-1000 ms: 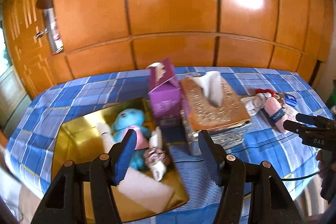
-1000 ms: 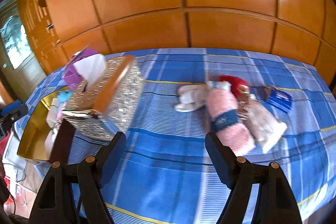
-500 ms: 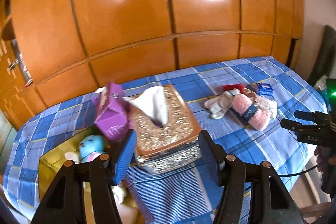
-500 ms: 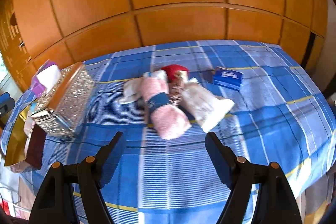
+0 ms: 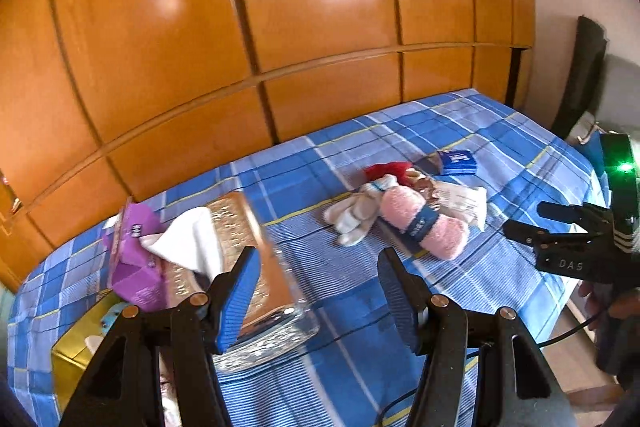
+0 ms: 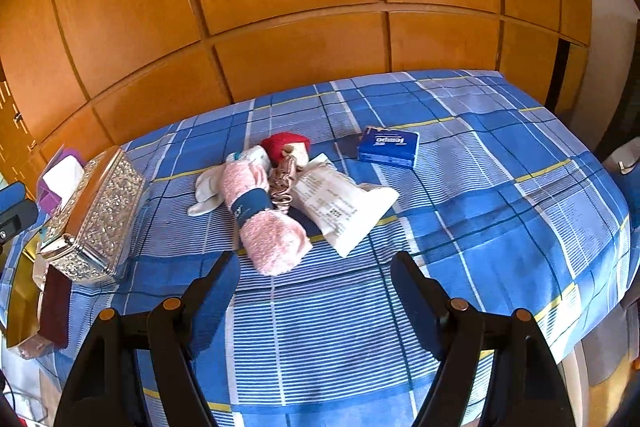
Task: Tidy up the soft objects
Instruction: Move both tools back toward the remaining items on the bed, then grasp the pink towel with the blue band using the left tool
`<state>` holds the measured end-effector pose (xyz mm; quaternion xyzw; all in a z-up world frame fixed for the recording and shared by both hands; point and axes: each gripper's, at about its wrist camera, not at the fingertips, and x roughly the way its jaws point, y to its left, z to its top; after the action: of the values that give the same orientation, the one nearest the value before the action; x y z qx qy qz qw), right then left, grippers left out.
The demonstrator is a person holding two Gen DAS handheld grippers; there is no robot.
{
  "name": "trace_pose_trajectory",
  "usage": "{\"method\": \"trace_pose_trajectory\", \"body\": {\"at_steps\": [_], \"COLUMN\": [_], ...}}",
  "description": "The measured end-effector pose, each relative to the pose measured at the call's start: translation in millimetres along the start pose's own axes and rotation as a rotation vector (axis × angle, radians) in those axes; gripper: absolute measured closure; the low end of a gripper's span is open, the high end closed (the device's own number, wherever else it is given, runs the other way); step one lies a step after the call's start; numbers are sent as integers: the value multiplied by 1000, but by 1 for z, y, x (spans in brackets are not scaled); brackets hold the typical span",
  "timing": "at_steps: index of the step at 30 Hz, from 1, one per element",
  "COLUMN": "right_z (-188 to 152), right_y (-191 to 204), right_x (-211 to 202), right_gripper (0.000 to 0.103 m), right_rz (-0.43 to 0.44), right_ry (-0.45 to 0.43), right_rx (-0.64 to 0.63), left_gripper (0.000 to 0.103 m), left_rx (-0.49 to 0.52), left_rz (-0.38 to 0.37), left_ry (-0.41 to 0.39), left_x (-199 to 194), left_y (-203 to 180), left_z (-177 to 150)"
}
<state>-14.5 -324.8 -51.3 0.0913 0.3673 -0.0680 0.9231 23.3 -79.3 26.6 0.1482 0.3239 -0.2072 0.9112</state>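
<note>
Both claws gape, empty: left claw (image 5: 318, 291), right claw (image 6: 316, 293). Soft pile, pink roll (image 6: 264, 219) foremost, mid-bench (image 6: 500, 227); gold tray (image 5: 70, 351) at left edge, contents blurred, perhaps toys.

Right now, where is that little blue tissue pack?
The blue tissue pack lies flat on the checked cloth, toward the wooden wall, just right of the pile with the red toy and the white pouch; neither gripper touches it.

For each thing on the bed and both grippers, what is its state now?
left gripper: open, empty
right gripper: open, empty
pink rolled towel: rolled, banded, lying flat
tissue box: tissue sticking out
blue tissue pack: lying flat, apart from the pile
white pouch: lying flat
</note>
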Motion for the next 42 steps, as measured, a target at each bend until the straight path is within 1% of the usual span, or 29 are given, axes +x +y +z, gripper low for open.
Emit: {"method": "trace_pose_trajectory", "body": {"at_steps": [4, 7, 9, 11, 14, 16, 19, 25, 27, 30, 32, 33, 34, 35, 37, 39, 42], "right_z": [0, 1, 1, 1, 0, 0, -1, -3, -4, -6, -7, -8, -8, -9, -10, -12, -11], "right_y": [-7, -15, -22, -31, -41, -46, -48, -51, -53, -55, -57, -57, -57, -57, -57, -56, -51], "right_x": [0, 1, 2, 3, 4, 4, 5, 9, 11, 14, 15, 16, 17, 18, 20, 22, 24], "right_gripper": [24, 24, 24, 24, 24, 24, 24, 24, 24, 24, 24, 24, 24, 24, 24, 24, 24], "right_rz": [-23, -54, -92, -101, -108, -109, -98, -83, -80, -77, -79, -79, -79, -79, -81, -70, -35], "right_ry": [1, 2, 11, 17, 22, 21, 27, 39, 45, 58, 61, 62, 65, 68, 73, 80, 88], "right_rx": [18, 41, 65, 95, 131, 145, 158, 164, 168, 178, 181, 184, 186, 185, 185, 184, 172], "left_gripper": [41, 41, 41, 41, 42, 42, 42, 41, 39, 37, 37, 41, 57, 60, 65, 67, 68], "left_rx": [13, 7, 14, 6, -5, -18, -78, -197, -252, -292, -310, -321, -328, -326, -297, -279, -260], "left_rz": [-38, -90, -120, -162, -208, -224, -267, -288, -299, -282, -273, -281, -301, -324, -344, -364, -368], "left_ry": [15, 33, 49, 71, 120, 147, 213, 268, 295, 303, 330, 345, 356, 361, 329, 325, 326], "left_x": [11, 22, 32, 41, 62, 75, 103, 148, 162, 181, 196, 200, 204, 205, 197, 189, 175], "left_y": [-14, -24, -34, -41, -58, -66, -77, -83, -83, -83, -82, -81, -79, -79, -77, -73, -65], "left_z": [6, 12, 17, 20, 23, 22, 21, 24, 24, 24, 22, 20, 18, 17, 14, 10, 0]}}
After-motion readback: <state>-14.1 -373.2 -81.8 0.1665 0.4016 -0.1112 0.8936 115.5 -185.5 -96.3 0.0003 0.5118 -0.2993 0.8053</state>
